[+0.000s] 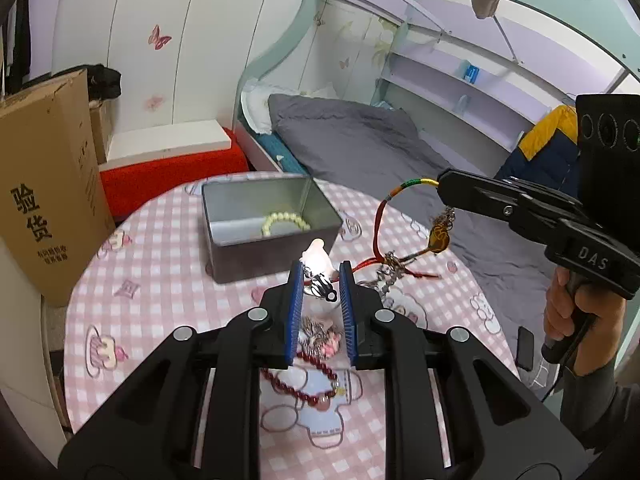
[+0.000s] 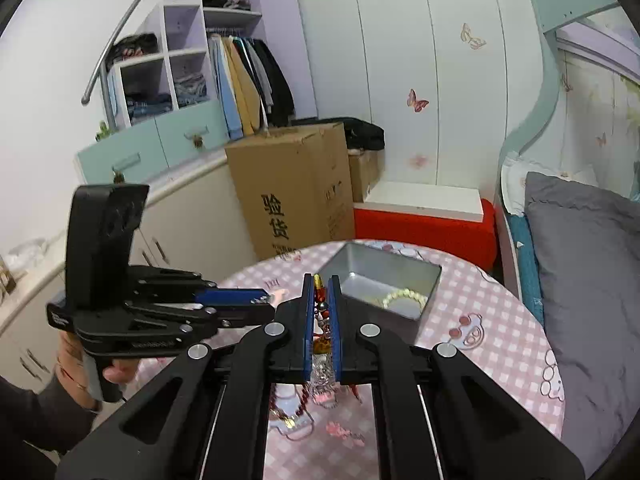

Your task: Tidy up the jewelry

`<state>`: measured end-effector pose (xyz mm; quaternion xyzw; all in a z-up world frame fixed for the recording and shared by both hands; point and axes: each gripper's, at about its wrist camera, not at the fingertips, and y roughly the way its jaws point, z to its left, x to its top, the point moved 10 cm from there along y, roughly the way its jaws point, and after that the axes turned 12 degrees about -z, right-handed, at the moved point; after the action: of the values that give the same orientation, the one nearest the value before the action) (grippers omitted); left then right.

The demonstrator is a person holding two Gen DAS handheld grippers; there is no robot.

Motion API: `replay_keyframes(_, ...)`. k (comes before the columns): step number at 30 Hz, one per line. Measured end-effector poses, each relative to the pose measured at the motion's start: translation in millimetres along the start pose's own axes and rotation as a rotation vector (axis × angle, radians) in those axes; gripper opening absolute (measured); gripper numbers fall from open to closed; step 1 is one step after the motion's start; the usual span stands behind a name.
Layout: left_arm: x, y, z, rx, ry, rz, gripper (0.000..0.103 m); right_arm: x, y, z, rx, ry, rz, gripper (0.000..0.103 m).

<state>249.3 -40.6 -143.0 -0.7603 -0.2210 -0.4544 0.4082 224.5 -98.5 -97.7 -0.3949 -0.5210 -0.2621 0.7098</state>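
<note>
Our left gripper (image 1: 320,270) clamps a small white charm (image 1: 319,261) just short of the open grey metal tin's (image 1: 224,200) near rim. Our right gripper (image 2: 321,280) pinches a red braided cord bracelet (image 1: 380,216), lifted above the pink checked tablecloth (image 1: 160,292) beside the tin; a pale bead bracelet (image 1: 285,222) lies inside.

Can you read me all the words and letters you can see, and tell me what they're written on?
"验货": big black characters on the cardboard box.
"DAS": on the black body of the right claw.
Small print under the box's big characters: too blurred to read.
Small label on the left claw's body: too blurred to read.
</note>
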Motion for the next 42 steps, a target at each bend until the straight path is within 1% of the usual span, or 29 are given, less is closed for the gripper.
replay_keyframes(4, 20.7, -1.0, -3.0, -0.025, 0.002, -0.034, 0.018, 17.1, -2.8, 2.7, -0.008, -0.017, -0.037, 0.005)
replay_keyframes(7, 36.0, 1.5, -4.7, -0.026, 0.021, -0.052, 0.018, 32.2, -0.3, 0.7, -0.021, -0.037, -0.06, 0.005)
replay_keyframes(9, 47.5, 3.5, -5.5, -0.026, 0.031, -0.063, 0.018, 44.9, -0.1, -1.3, -0.032, -0.051, -0.081, 0.002)
replay_keyframes(14, 74.8, 5.6, -7.3, -0.027, 0.055, -0.09, 0.018, 82.8, -3.7, -2.6, -0.048, -0.089, -0.144, 0.001)
replay_keyframes(16, 81.6, 7.9, -8.2, -0.029, 0.063, -0.094, 0.018, 90.0, -1.5, -2.7, -0.05, -0.105, -0.142, 0.001)
replay_keyframes(18, 80.1, 10.7, -6.7, -0.023, 0.07, -0.086, 0.018, 88.0, 5.1, -6.1, -0.057, -0.109, -0.114, 0.001)
replay_keyframes(20, 70.7, 13.9, -3.0, -0.015, 0.065, -0.069, 0.018, 72.9, 12.7, -11.2, -0.061, -0.106, -0.069, 0.001)
replay_keyframes(21, 65.3, 15.4, -1.6, -0.012, 0.061, -0.061, 0.018, 56.8, 18.3, -16.7, -0.062, -0.091, -0.027, 0.001)
replay_keyframes(22, 59.3, 17.0, 1.3, -0.007, 0.058, -0.049, 0.018, 45.7, 21.8, -20.9, -0.071, -0.077, -0.009, 0.002)
replay_keyframes(23, 52.7, 18.8, 4.0, 0.0, 0.056, -0.037, 0.018, 23.6, 28.4, -28.3, -0.08, -0.057, 0.036, 0.002)
replay_keyframes(26, 26.1, 26.9, 13.5, 0.02, 0.035, 0.015, 0.018, -25.1, 41.5, -44.2, -0.122, -0.019, 0.133, 0.003)
replay_keyframes(27, 21.5, 28.8, 16.7, 0.027, 0.03, 0.026, 0.018, -51.8, 47.2, -51.7, -0.133, 0.011, 0.185, 0.005)
replay_keyframes(29, 8.6, 31.9, 21.4, 0.041, 0.023, 0.05, 0.018, -81.9, 54.5, -59.1, -0.136, 0.057, 0.239, 0.012)
replay_keyframes(30, 5.0, 32.7, 22.9, 0.043, 0.019, 0.057, 0.018, -100.2, 59.7, -64.8, -0.152, 0.069, 0.275, 0.016)
replay_keyframes(31, 1.3, 33.5, 25.1, 0.048, 0.011, 0.064, 0.018, -117.9, 64.0, -71.1, -0.177, 0.071, 0.308, 0.017)
replay_keyframes(32, -1.5, 34.0, 27.4, 0.05, 0.009, 0.07, 0.018, -128.9, 66.3, -73.0, -0.182, 0.085, 0.328, 0.017)
replay_keyframes(34, -7.9, 34.9, 31.1, 0.057, 0.003, 0.08, 0.018, -143.2, 66.9, -75.0, -0.173, 0.123, 0.345, 0.017)
replay_keyframes(36, -11.2, 35.2, 33.6, 0.06, -0.005, 0.085, 0.018, -151.9, 65.8, -73.9, -0.171, 0.131, 0.356, 0.017)
replay_keyframes(39, -17.2, 32.9, 37.6, 0.074, -0.015, 0.092, 0.018, -152.8, 56.7, -66.9, -0.162, 0.126, 0.355, 0.018)
replay_keyframes(41, -21.0, 29.3, 36.5, 0.071, -0.02, 0.093, 0.018, -150.0, 45.3, -56.6, -0.133, 0.109, 0.352, 0.027)
replay_keyframes(42, -23.9, 27.7, 36.3, 0.069, -0.024, 0.094, 0.018, -150.9, 40.7, -53.3, -0.129, 0.098, 0.357, 0.036)
